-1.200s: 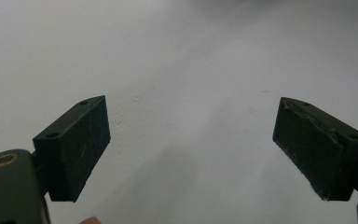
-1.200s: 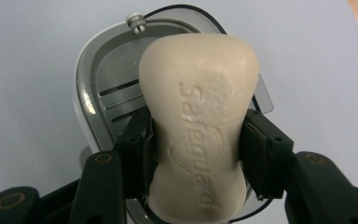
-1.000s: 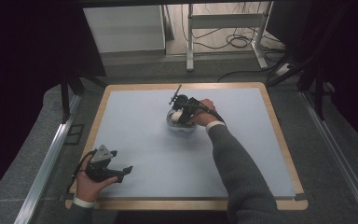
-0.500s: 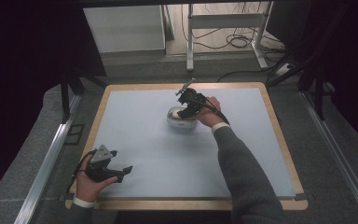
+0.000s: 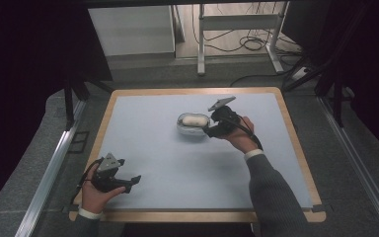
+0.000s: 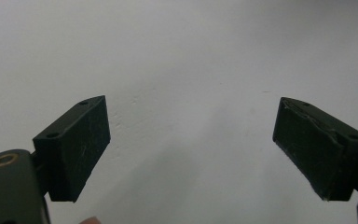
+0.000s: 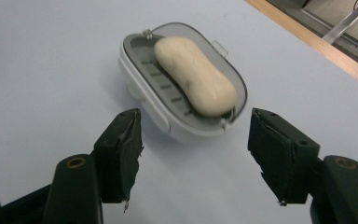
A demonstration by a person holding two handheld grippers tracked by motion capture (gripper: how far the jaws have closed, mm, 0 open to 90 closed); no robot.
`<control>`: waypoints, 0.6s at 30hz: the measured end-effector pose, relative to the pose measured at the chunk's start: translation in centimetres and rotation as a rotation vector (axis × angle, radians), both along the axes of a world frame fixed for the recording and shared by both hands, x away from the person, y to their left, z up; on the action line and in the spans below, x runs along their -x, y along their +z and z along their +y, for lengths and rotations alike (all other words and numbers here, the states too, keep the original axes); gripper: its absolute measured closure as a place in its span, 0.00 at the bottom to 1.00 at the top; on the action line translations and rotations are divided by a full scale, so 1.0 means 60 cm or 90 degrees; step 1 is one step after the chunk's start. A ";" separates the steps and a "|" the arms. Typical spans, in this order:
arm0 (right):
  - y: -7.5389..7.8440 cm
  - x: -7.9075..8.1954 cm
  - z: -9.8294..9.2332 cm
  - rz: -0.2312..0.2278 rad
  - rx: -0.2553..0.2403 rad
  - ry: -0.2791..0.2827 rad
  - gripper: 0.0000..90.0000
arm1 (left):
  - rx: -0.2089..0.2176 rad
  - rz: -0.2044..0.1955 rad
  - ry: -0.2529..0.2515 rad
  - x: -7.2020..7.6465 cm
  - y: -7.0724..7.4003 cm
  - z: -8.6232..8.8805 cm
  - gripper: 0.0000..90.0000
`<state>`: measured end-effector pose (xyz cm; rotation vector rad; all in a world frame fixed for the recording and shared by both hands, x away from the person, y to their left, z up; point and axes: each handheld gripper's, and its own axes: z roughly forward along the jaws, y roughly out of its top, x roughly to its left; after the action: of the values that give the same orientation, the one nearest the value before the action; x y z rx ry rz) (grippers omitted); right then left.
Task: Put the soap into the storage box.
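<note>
At the lower left of the high view the left gripper [image 5: 128, 181] rests with jaws spread over bare pale-blue mat [image 5: 153, 163]. Past it, at centre, the right gripper [image 5: 211, 129], jaws having just been opening and holding nothing, sits just beside the oval white-and-grey plastic soap dish [image 7: 182, 84] holding the cream soap bar [image 7: 195, 74]. A careless swing could nudge the light dish or tip the bar out; the dish's underside is hidden.

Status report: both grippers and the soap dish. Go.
Right gripper jaws just opened, nothing between them, short of soap dish. Soap bar lies in dish. Left gripper open over bare mat. Nothing in the way.
</note>
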<state>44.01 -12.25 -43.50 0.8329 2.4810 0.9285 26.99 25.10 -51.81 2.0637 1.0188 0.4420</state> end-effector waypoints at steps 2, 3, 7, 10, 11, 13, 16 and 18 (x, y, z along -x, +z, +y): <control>-0.006 0.013 -0.019 0.001 -0.011 -0.003 0.38 | 0.000 0.000 0.000 0.000 0.000 0.000 0.13; -0.010 0.020 -0.028 0.000 -0.016 -0.004 0.38 | -0.002 0.000 0.001 0.000 -0.001 -0.001 0.13; -0.027 0.042 -0.065 0.003 -0.040 -0.013 0.38 | -0.003 0.000 0.001 -0.001 -0.002 -0.002 0.13; -0.042 0.056 -0.089 0.010 -0.049 -0.017 0.38 | -0.006 0.001 -0.001 -0.001 -0.002 -0.003 0.13; -0.046 0.061 -0.097 0.015 -0.053 -0.022 0.38 | -0.006 0.002 0.000 -0.001 -0.003 -0.004 0.13; -0.055 0.069 -0.112 0.016 -0.063 -0.027 0.38 | -0.006 0.002 0.000 -0.001 -0.003 -0.004 0.13; -0.067 0.081 -0.134 0.018 -0.087 -0.018 0.38 | -0.006 0.002 0.000 -0.001 -0.003 -0.004 0.13; -0.074 0.088 -0.146 0.019 -0.093 -0.029 0.37 | -0.007 0.001 0.001 -0.001 -0.003 -0.003 0.13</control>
<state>38.72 -20.99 -47.95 0.9514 2.4313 1.0988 27.03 24.90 -51.97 2.0734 1.0219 0.4479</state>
